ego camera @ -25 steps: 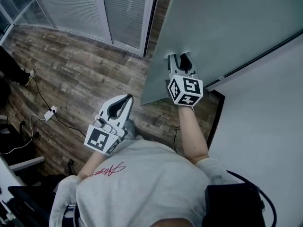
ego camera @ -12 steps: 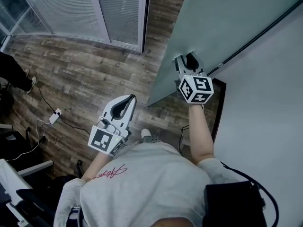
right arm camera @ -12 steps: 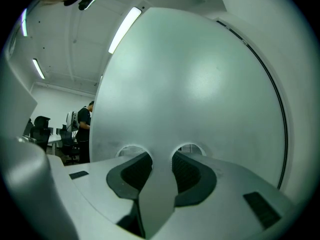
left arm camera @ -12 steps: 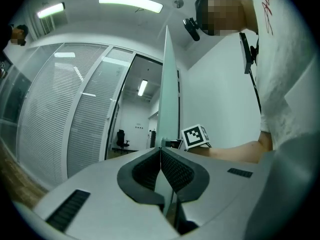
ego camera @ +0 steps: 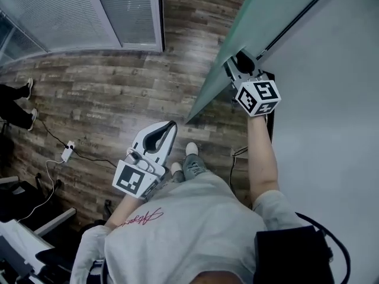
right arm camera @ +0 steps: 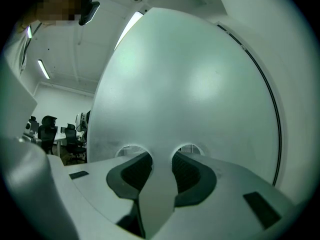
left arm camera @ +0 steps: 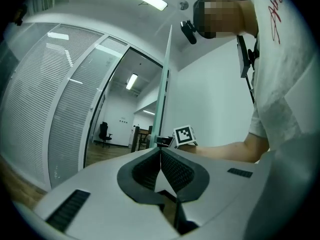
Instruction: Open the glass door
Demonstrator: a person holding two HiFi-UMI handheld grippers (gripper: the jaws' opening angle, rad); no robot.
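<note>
— Frosted pale-green glass door, whereabouts?
— Straight ahead of right gripper, right at its tips. Jaws apart, nothing between.
— Left gripper?
— Jaws pressed together, empty; door's edge ahead, well apart.

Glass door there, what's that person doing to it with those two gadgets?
A person holds a gripper in each hand. The right gripper, jaws apart, has its tips against the frosted glass door, which stands swung wide, close to the white wall. The left gripper is shut and empty, held level over the wooden floor.
</note>
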